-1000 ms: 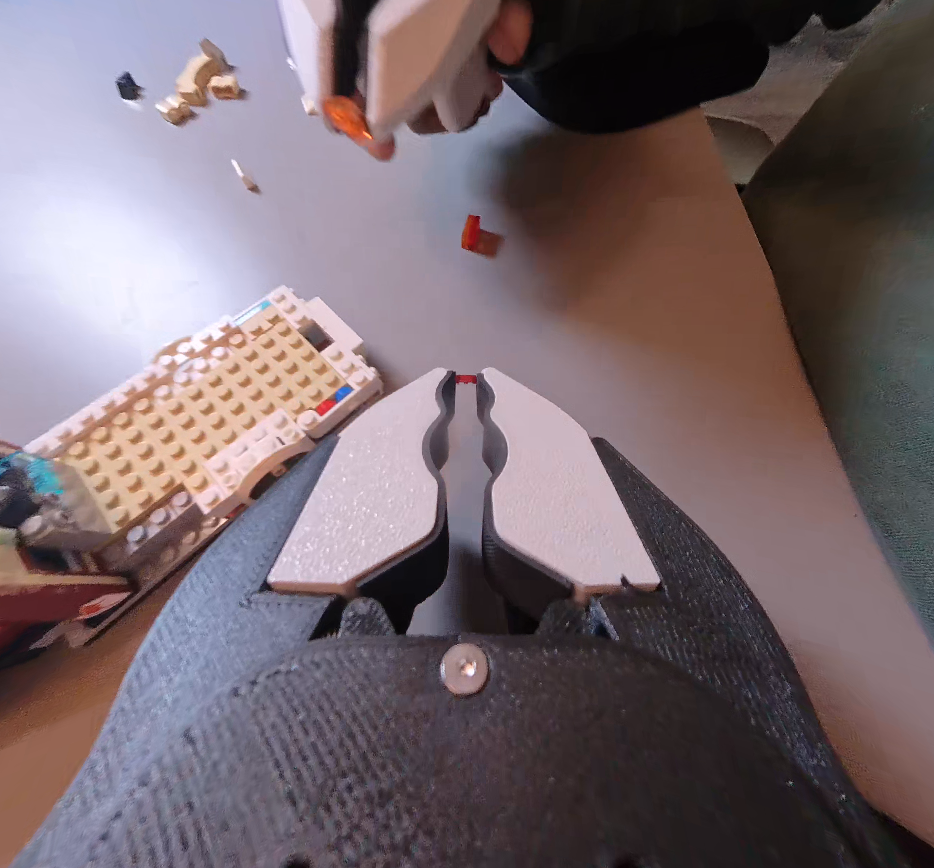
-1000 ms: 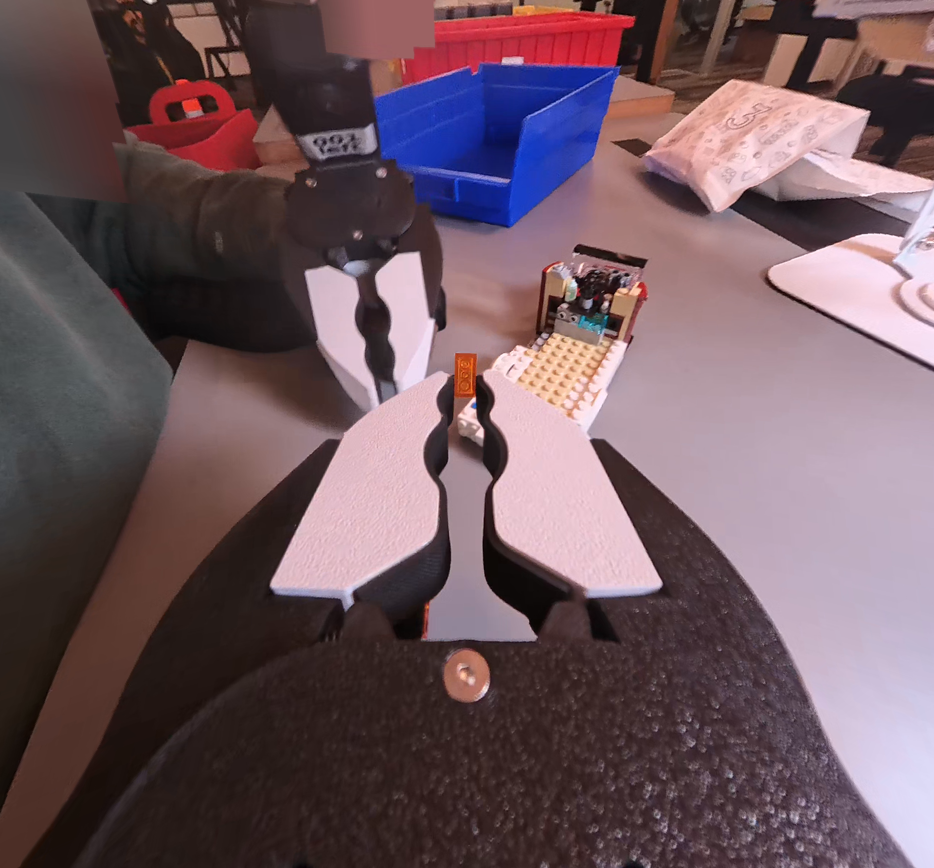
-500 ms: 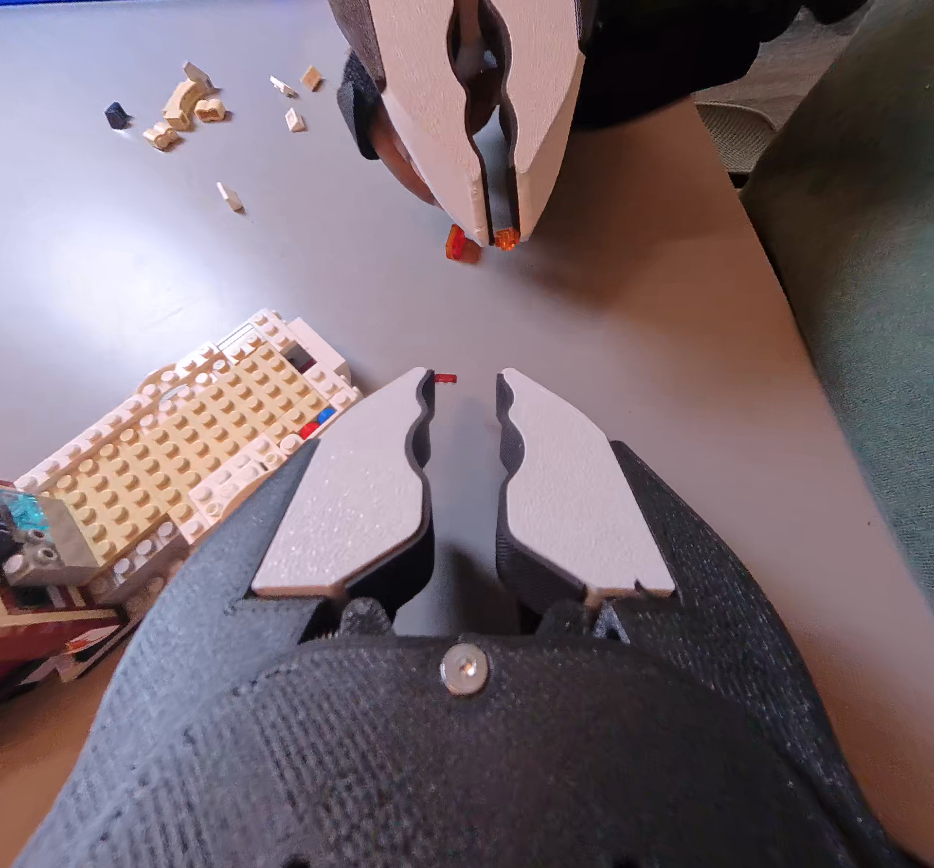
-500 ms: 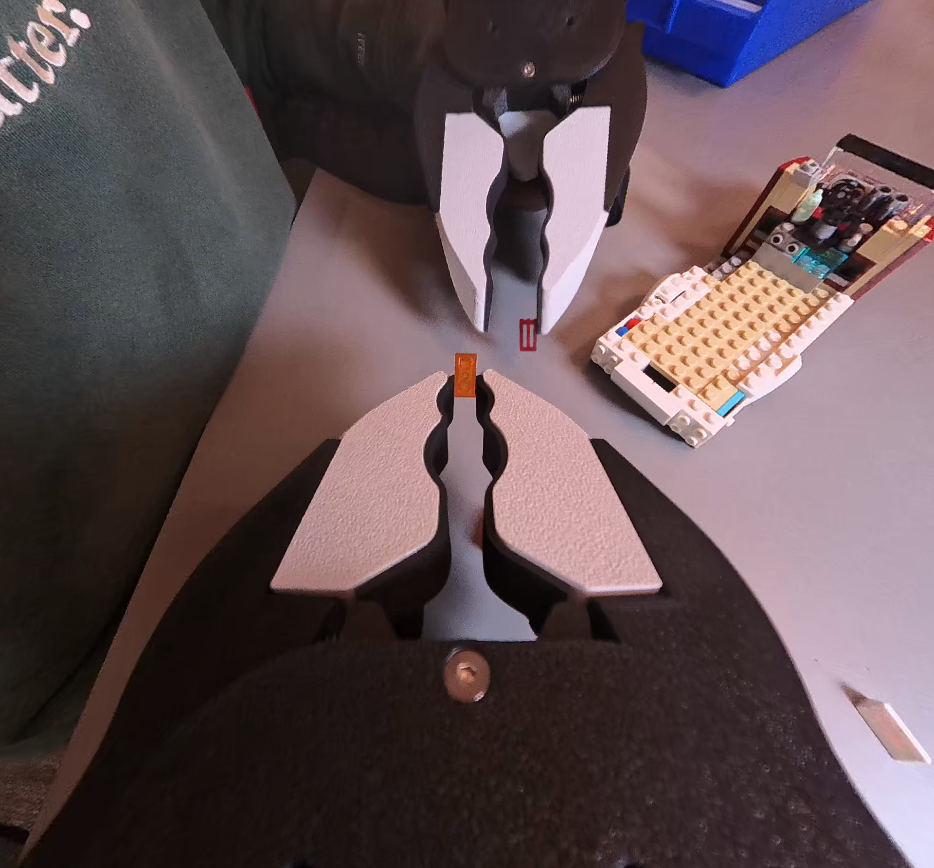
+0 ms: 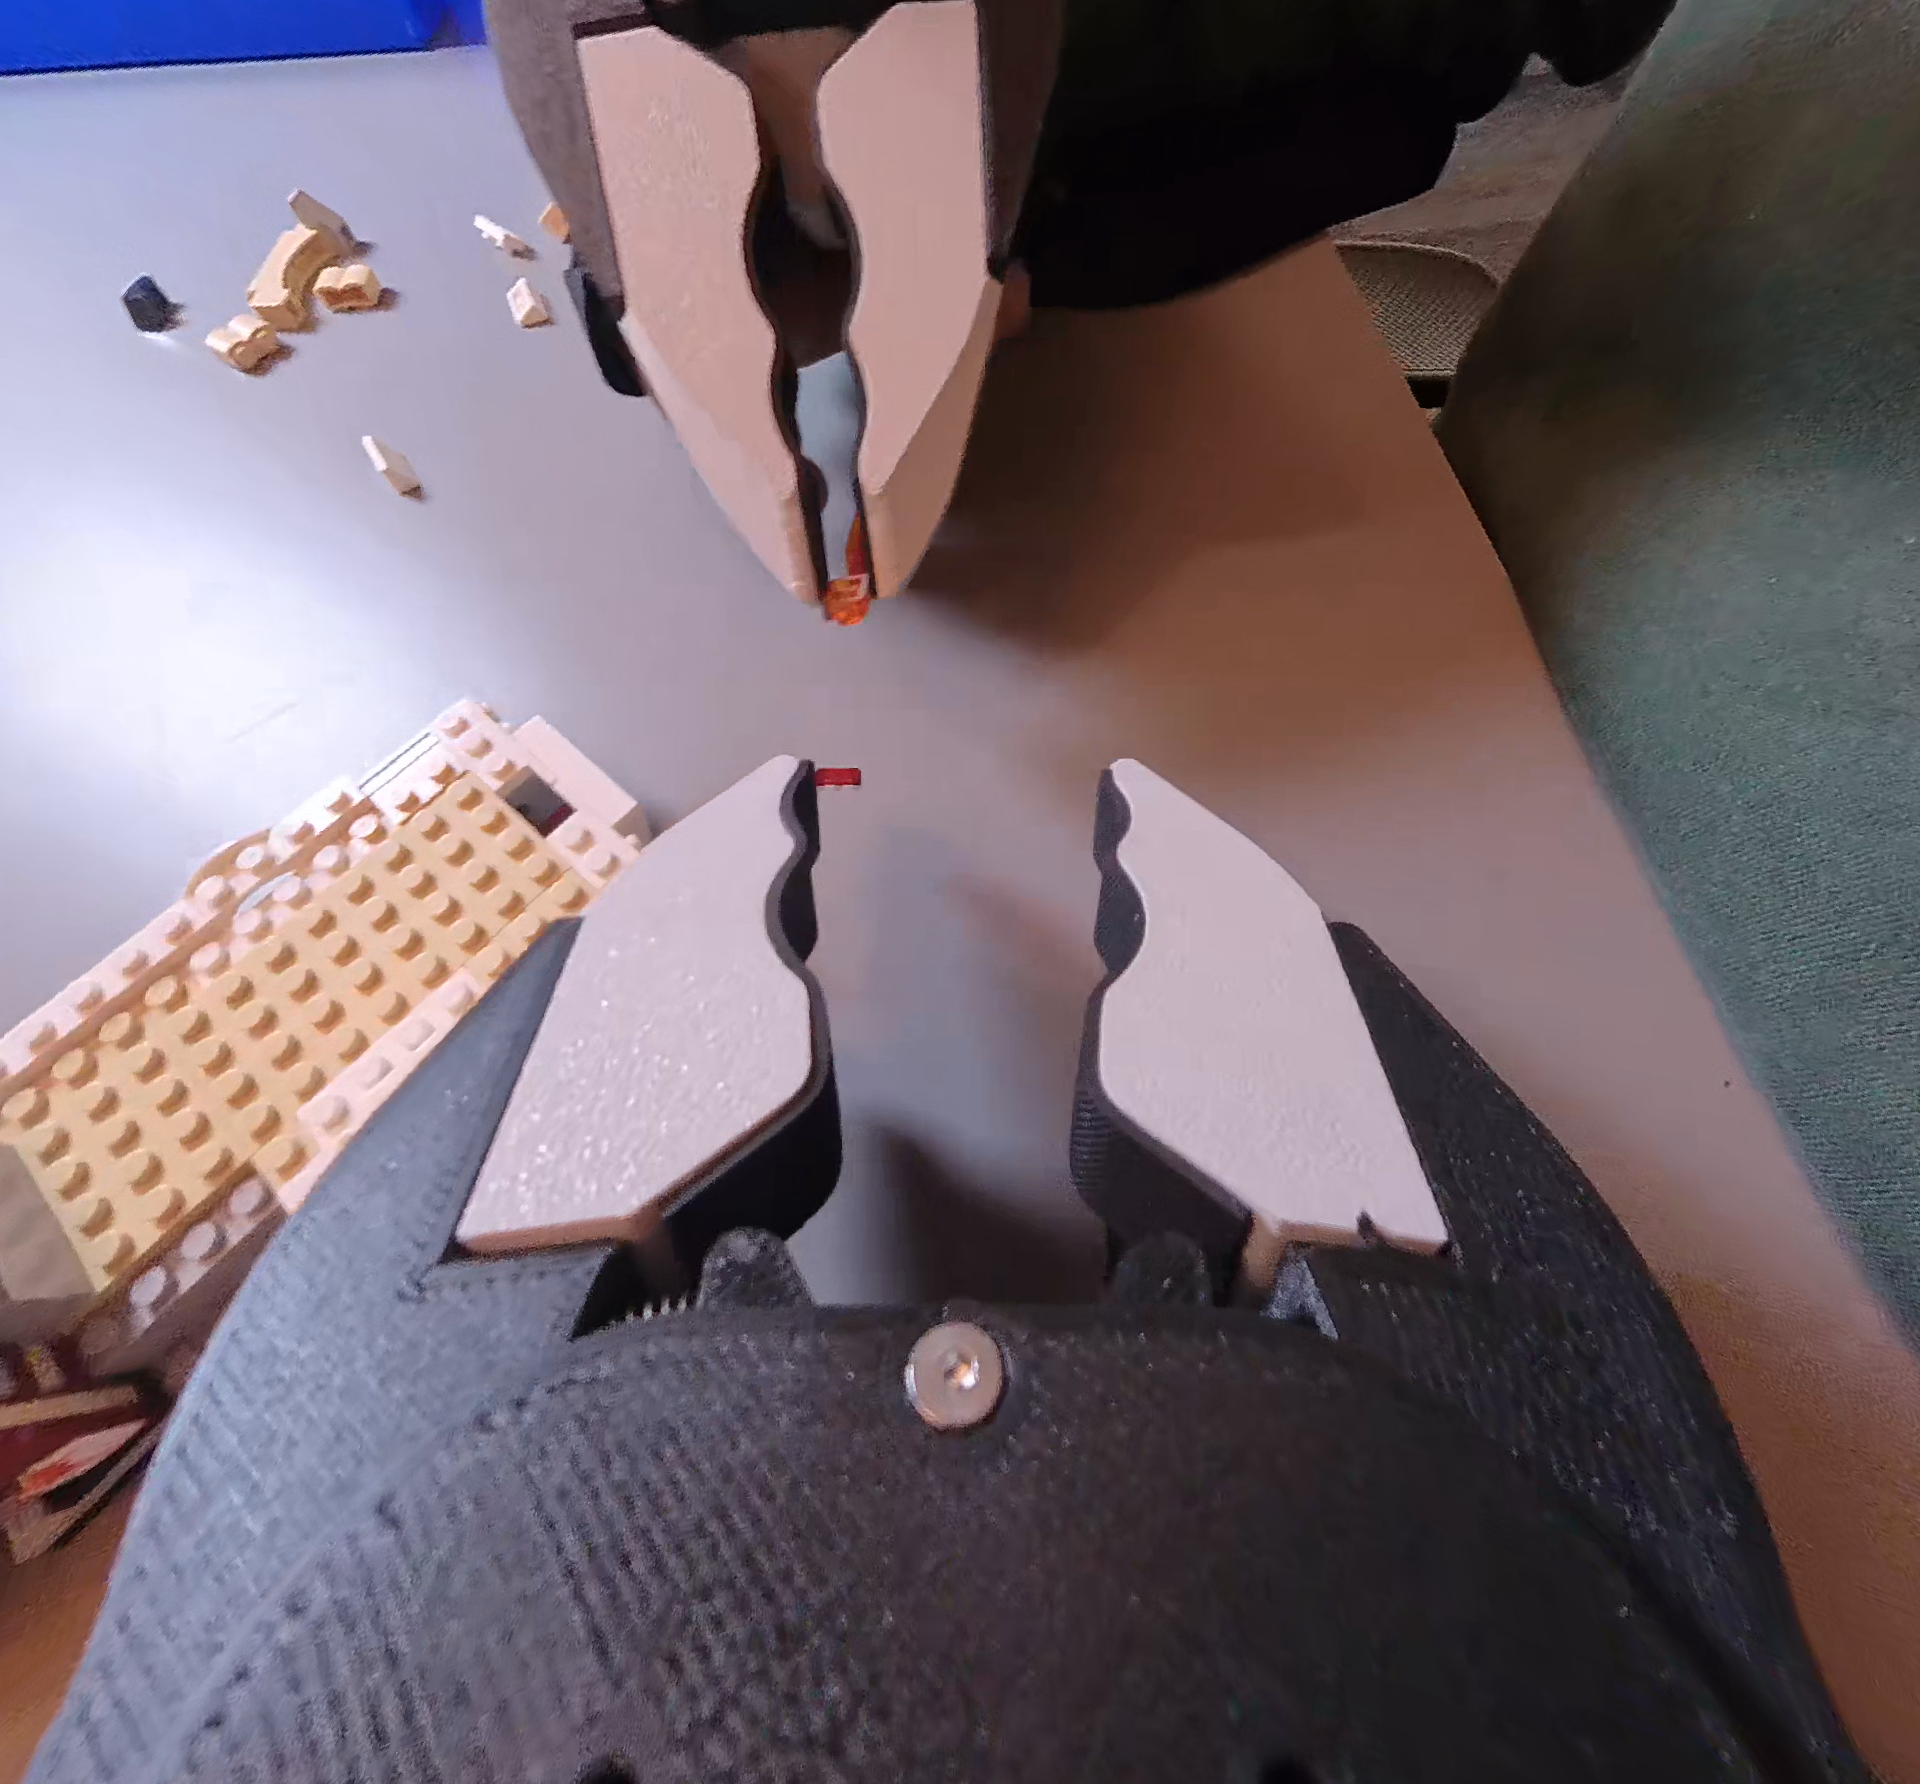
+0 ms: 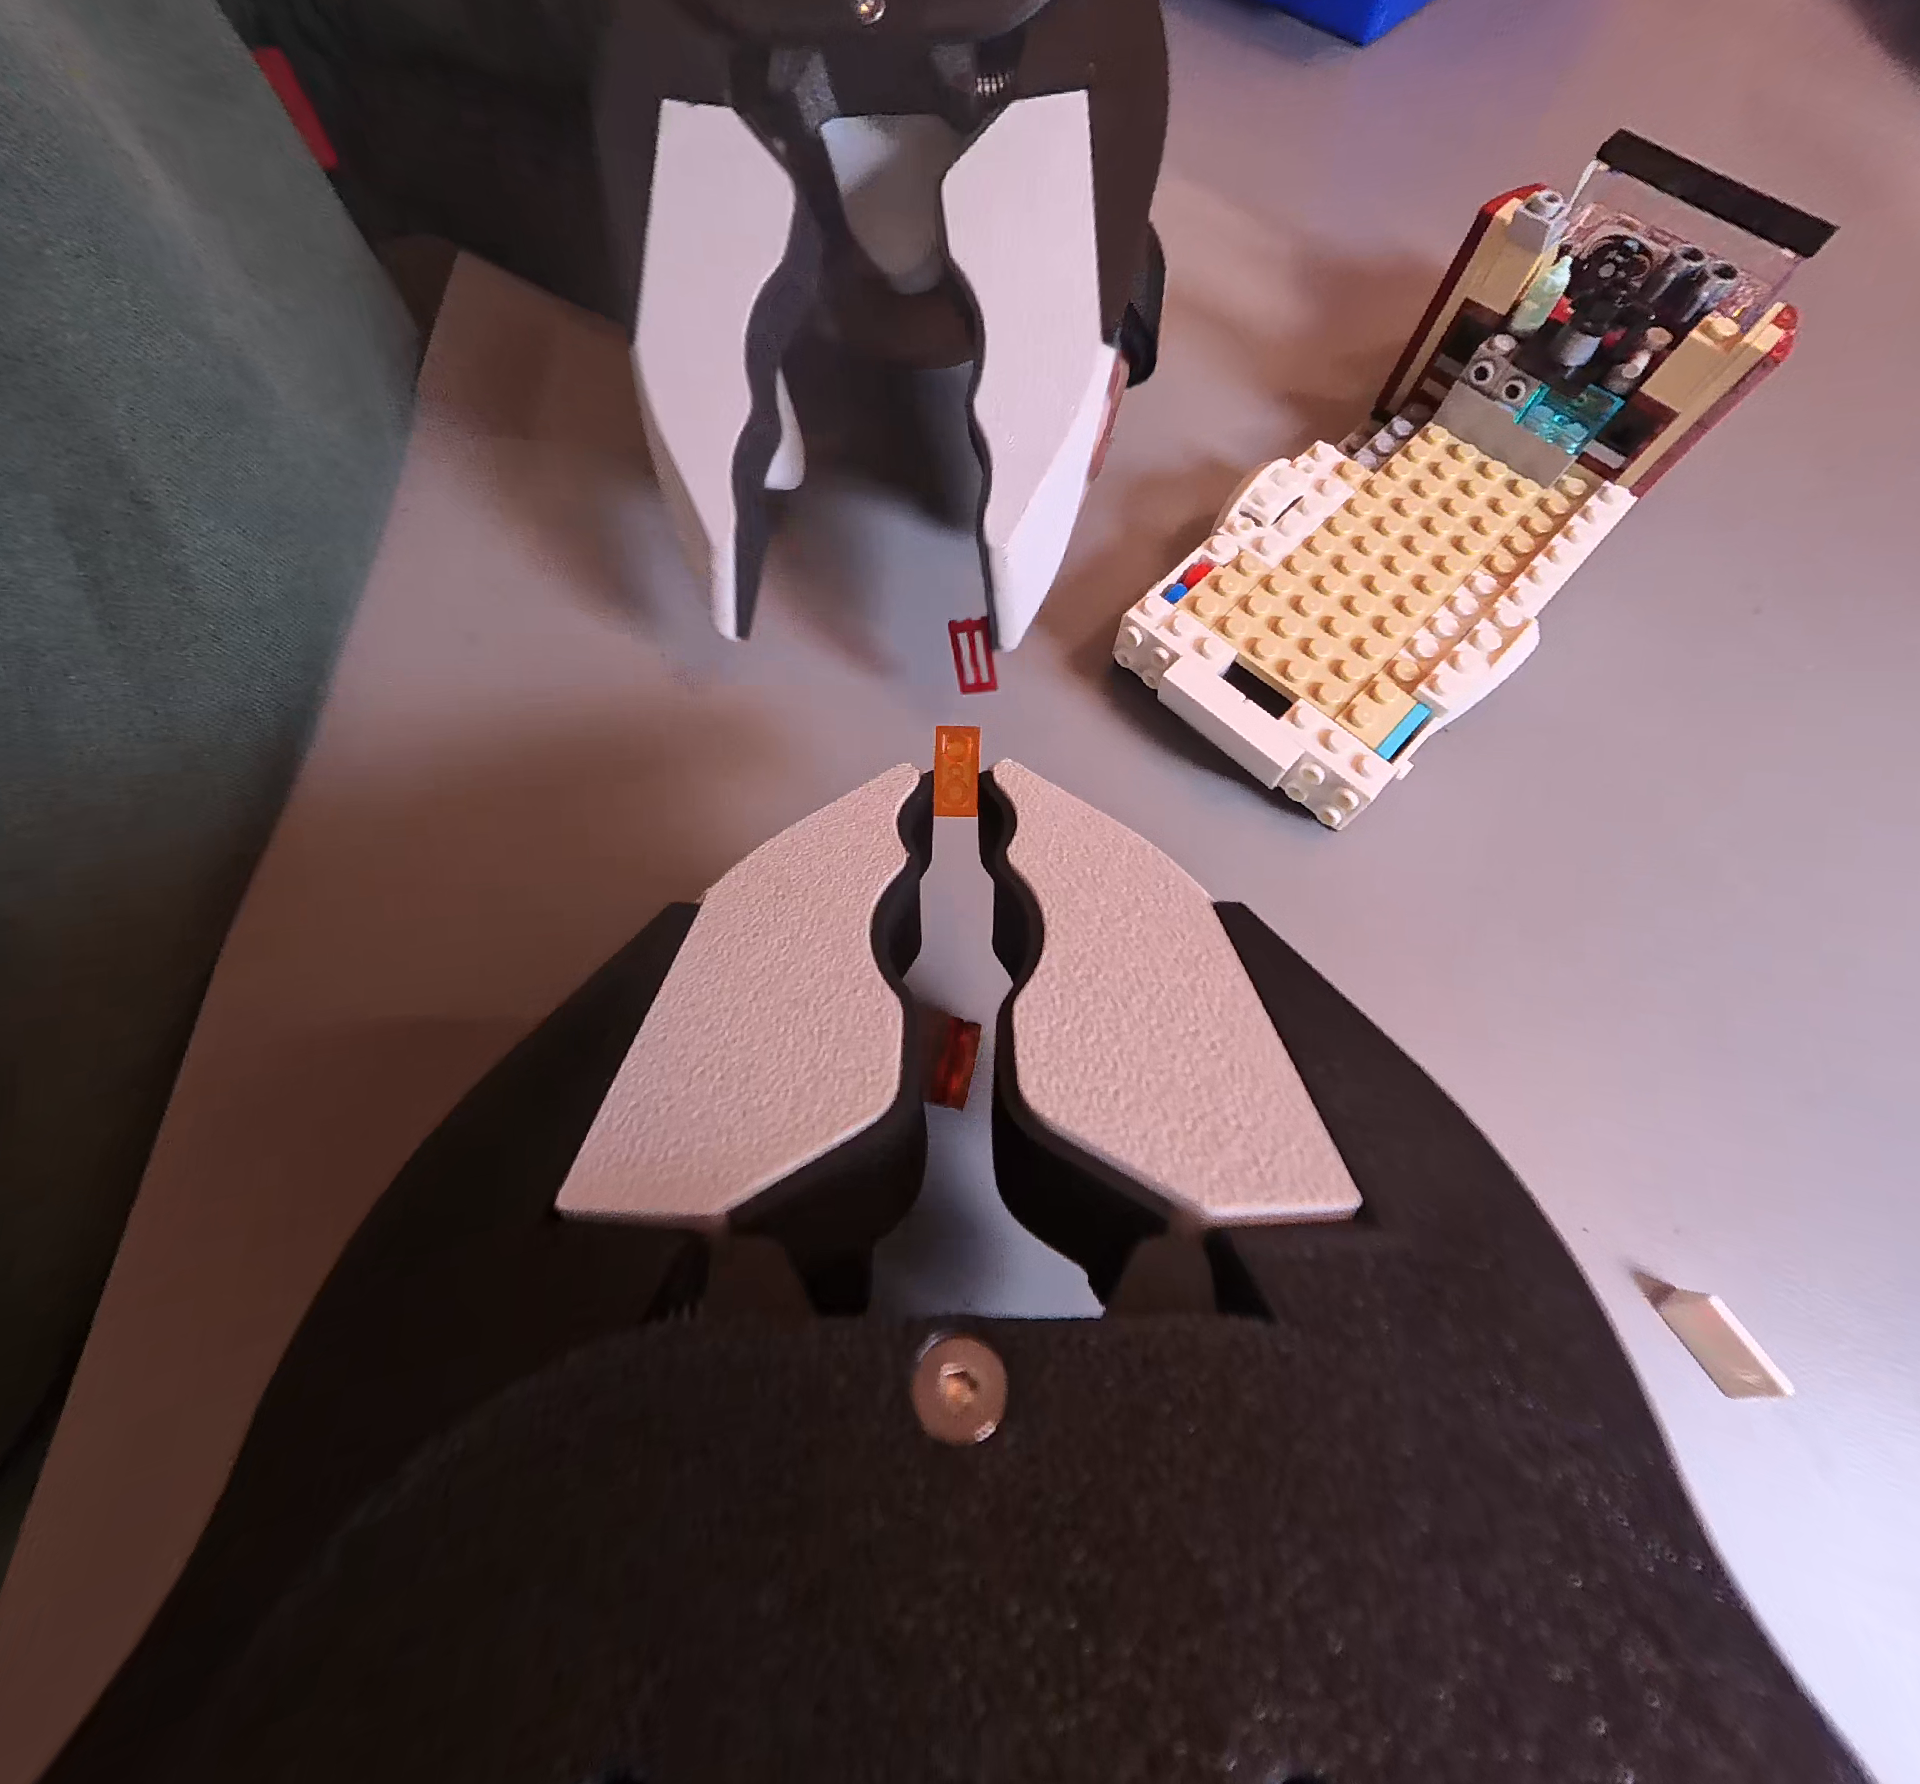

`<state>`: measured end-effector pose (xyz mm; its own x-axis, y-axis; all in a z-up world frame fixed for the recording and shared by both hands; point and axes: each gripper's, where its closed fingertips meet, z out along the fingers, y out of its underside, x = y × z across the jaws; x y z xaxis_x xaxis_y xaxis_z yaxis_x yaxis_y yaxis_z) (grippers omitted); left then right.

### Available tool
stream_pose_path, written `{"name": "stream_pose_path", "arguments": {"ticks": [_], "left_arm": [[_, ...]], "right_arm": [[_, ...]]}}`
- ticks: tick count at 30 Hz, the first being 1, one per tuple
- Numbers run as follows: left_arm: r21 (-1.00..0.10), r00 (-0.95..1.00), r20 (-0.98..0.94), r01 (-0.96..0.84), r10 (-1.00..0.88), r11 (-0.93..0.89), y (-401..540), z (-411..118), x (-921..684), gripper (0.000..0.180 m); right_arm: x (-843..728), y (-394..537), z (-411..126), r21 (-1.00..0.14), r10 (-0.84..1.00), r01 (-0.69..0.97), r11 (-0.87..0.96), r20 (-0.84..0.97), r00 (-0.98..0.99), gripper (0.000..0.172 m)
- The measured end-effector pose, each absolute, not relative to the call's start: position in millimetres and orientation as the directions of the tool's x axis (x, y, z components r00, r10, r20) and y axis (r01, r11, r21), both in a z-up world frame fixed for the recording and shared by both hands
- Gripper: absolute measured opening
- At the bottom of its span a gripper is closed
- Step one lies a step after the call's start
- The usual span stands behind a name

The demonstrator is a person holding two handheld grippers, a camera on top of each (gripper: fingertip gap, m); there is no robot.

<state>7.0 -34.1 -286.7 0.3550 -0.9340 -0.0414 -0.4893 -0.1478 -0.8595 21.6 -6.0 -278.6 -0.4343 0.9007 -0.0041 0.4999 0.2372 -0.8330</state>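
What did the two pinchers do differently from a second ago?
The left gripper opened wide, letting go of the small red piece, which now touches only one fingertip. The right gripper swung round to face it. It kept its pinch on the orange piece; the brick model stayed put.

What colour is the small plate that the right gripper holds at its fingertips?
Transparent orange. The small plate shows best in the right wrist view, pinched at the tips of the right gripper.

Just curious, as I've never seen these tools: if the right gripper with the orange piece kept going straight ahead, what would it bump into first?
Probably the small red grille plate by the open left gripper's fingertip, just ahead of the right gripper's translucent orange plate; depth is uncertain.
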Motion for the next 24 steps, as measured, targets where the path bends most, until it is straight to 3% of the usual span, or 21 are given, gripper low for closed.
{"name": "stream_pose_path", "arguments": {"ticks": [12,24], "left_arm": [[-0.916,0.390,0.006,-0.366,-0.921,-0.162,-27,-266,20,0.054],[-0.911,0.441,0.008,-0.368,-0.897,-0.189,-18,-268,15,0.023]], "right_arm": [[15,-8,-285,-0.813,0.910,0.513,0.275,0.047,-0.413,0.008],[11,-16,-272,-0.853,0.898,0.435,0.287,0.080,-0.434,0.008]]}}
